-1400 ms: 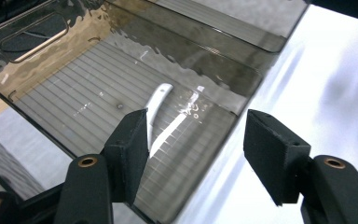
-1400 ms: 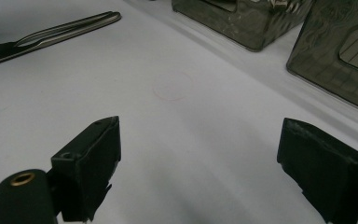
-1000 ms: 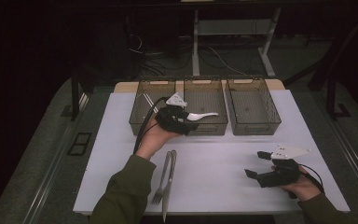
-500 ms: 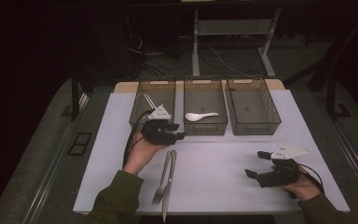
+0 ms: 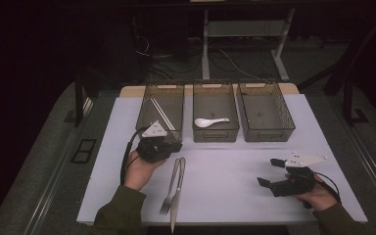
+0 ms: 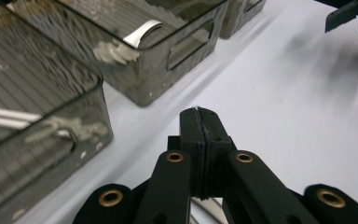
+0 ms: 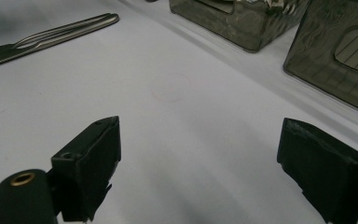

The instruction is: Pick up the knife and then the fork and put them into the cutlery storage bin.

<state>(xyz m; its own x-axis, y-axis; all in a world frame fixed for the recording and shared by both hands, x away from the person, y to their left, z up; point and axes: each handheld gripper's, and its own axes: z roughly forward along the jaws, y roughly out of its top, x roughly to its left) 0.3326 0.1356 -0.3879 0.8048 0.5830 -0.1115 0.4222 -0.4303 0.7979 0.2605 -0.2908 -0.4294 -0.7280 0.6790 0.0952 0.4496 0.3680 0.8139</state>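
Fork [image 5: 170, 192]: lies on the table [image 5: 235, 196] touching the knife [image 5: 177, 196], untouched, just below the left gripper [image 5: 169, 145].
Left gripper: jaws just closed flat together, nothing between them.
Right gripper [image 5: 273, 172]: jaws spread, empty, well apart from the fork.
Done: spoon [image 5: 210, 122] in middle bin [image 5: 215, 117], chopsticks [image 5: 160, 112] in left bin [image 5: 162, 108].
Left: fork and knife, by my judgement.

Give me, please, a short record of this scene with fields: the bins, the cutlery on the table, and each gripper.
left bin: holds chopsticks
middle bin: holds a white spoon
right bin: nothing seen inside
table: fork and knife lie side by side
left gripper: jaws just closed, nothing between them, near the left bin
right gripper: jaws open, nothing between them, low over the table
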